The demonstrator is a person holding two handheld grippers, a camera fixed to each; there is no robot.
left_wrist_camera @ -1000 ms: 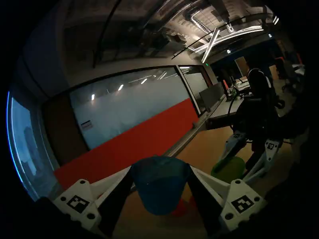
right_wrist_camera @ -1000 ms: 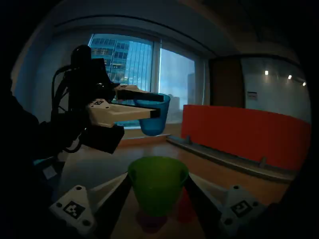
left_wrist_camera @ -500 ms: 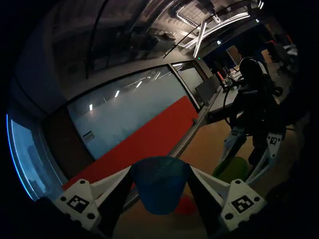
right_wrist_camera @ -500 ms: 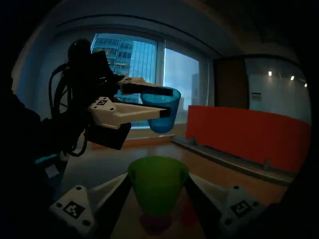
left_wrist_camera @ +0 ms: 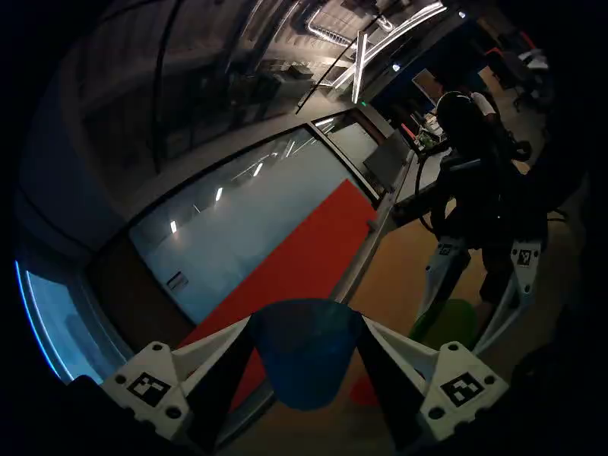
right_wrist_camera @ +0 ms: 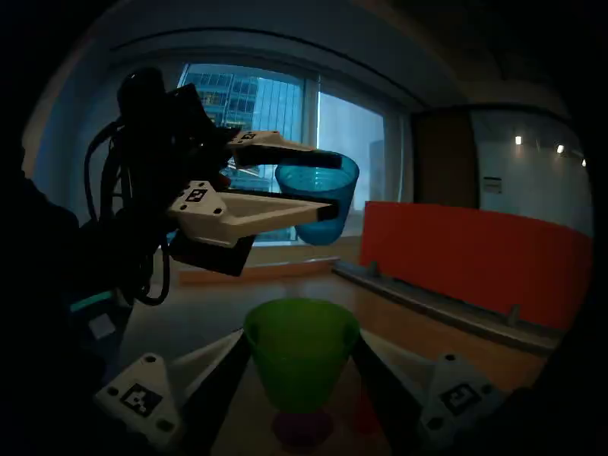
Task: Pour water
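The left gripper (left_wrist_camera: 305, 334) clamps the blue cup (left_wrist_camera: 304, 372), slightly tilted in the air above the green cup (right_wrist_camera: 300, 365), which the right gripper (right_wrist_camera: 302, 338) clamps over the table (right_wrist_camera: 197, 315).

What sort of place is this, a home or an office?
Most likely a city office. The wide window looks out on a glass tower, a frosted glass wall with an orange band runs along the room, and strip lights hang from an open ceiling.
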